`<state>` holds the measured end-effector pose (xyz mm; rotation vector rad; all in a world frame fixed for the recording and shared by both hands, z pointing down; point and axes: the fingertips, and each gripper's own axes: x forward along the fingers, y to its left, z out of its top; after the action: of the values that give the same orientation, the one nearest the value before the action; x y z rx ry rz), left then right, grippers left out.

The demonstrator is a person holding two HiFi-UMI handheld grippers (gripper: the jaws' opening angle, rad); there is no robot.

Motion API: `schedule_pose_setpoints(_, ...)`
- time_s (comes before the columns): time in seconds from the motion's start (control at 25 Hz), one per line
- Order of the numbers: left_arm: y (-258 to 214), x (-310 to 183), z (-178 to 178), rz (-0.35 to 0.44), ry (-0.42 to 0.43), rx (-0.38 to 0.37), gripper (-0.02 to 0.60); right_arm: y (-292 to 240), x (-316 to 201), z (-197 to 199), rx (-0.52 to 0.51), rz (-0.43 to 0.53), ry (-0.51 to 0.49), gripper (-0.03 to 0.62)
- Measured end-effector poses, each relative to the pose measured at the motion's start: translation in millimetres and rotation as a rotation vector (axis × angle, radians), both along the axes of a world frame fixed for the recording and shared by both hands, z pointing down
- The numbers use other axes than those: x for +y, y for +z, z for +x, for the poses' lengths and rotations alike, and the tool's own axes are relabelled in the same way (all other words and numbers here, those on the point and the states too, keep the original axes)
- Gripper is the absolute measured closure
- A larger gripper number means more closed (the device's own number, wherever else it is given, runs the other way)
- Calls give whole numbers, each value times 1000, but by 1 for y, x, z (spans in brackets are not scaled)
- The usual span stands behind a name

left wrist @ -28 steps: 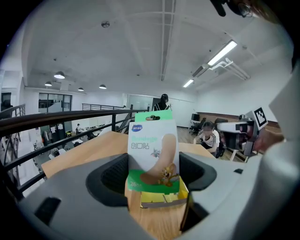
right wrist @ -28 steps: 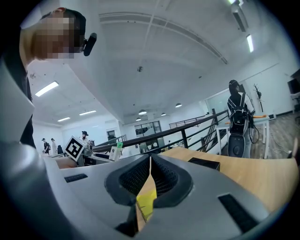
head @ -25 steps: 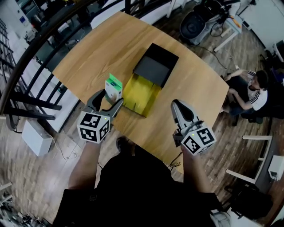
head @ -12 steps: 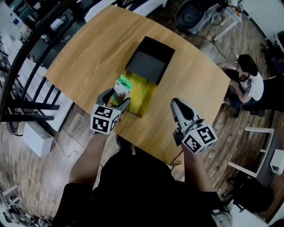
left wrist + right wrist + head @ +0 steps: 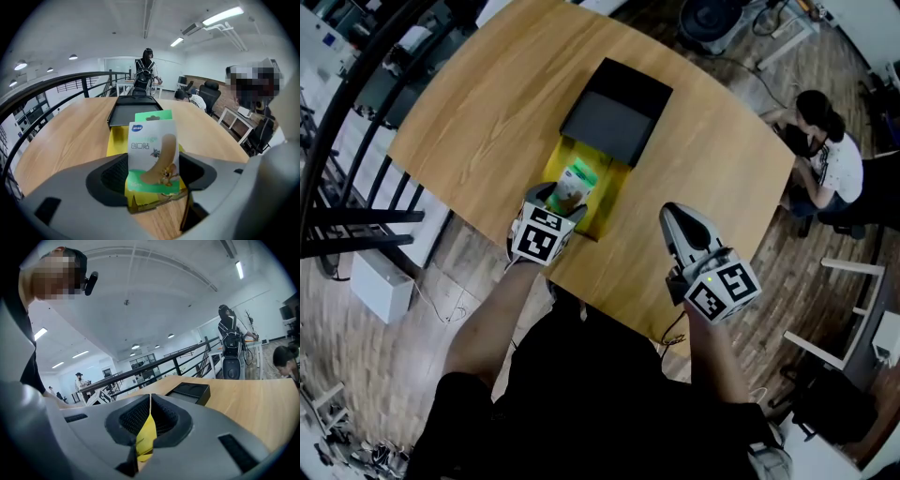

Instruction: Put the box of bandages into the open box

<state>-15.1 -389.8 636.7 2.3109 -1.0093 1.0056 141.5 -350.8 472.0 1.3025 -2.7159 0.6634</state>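
Left gripper (image 5: 554,201) pinches bandages (image 5: 574,186) above box's (image 5: 615,195) 6 o'clock end — release left; right gripper (image 5: 676,218) pressed together.

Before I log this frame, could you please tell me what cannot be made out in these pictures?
- Inside of the yellow open box: head view, largely covered by the box of bandages and the left gripper.
- Whether that box of bandages touches the open box's floor: left gripper view, its underside is out of sight.
- Small print on it: left gripper view, too small and blurred.

Wooden table (image 5: 487,112), plank floor (image 5: 403,375), black railing (image 5: 366,217)
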Motion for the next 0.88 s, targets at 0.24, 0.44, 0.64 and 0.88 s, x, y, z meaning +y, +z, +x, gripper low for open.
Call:
schedule_pose_setpoints(0.24, 29, -7, 8, -62, 24, -79, 247, 13, -3, 3, -18, -20, 0, 556)
schedule_pose_setpoints(0.44, 47, -10, 11, -96, 53, -135, 245, 17, 1, 3, -28, -29, -5, 556)
schedule_pose_setpoints(0.64, 43, -11, 14, -88, 29, -113, 245, 15, 2, 10, -24, -20, -5, 556)
schedule_pose_setpoints(0.88, 19, -10, 6, -38, -36, -82, 247, 0, 8, 15, -31, 15, -29, 556)
